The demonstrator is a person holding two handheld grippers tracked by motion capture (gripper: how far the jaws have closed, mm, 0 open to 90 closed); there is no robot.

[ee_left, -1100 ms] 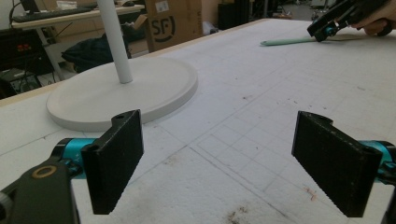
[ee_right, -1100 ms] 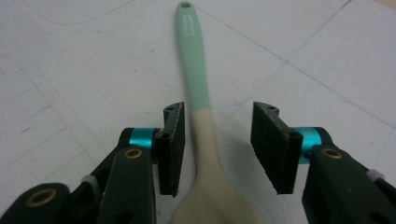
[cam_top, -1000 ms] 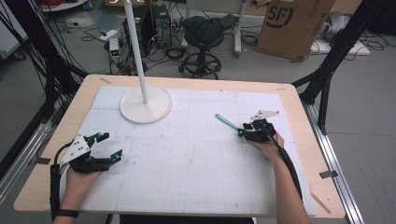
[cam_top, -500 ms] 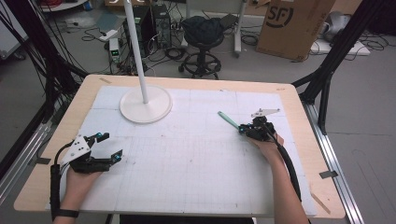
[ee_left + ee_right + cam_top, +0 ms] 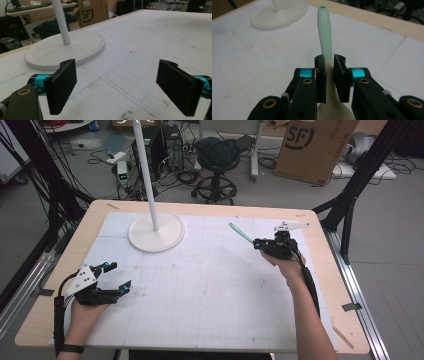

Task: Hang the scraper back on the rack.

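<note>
On the right side of the white gridded foam board [image 5: 210, 285] that covers the wooden table [image 5: 320, 270], the right gripper [image 5: 260, 243] has its two black jaws pressed together on a slim utensil with a mint-green handle and a cream-coloured wider end [image 5: 241, 233]. From the right gripper view, the jaws clamp the utensil [image 5: 325, 37] where the green handle passes into the cream part; the cream end comes back between the gripper's arms toward the camera. The green handle stands out ahead of the jaws, with a small hole near its tip. From the high view, the long axis of the utensil runs from the jaws toward the far left, and the tip points roughly toward the round white base with a thin white upright pole [image 5: 156, 232], but stays well apart from it. I cannot tell if the tip touches the board.

Near the front left corner, the left gripper [image 5: 114, 277] lies in the person's left hand [image 5: 82, 312], its jaws spread wide apart. From the left gripper view, the two ribbed pads [image 5: 61, 86] hold nothing between them, and the round base [image 5: 67, 50] is farther ahead on the board.
</note>
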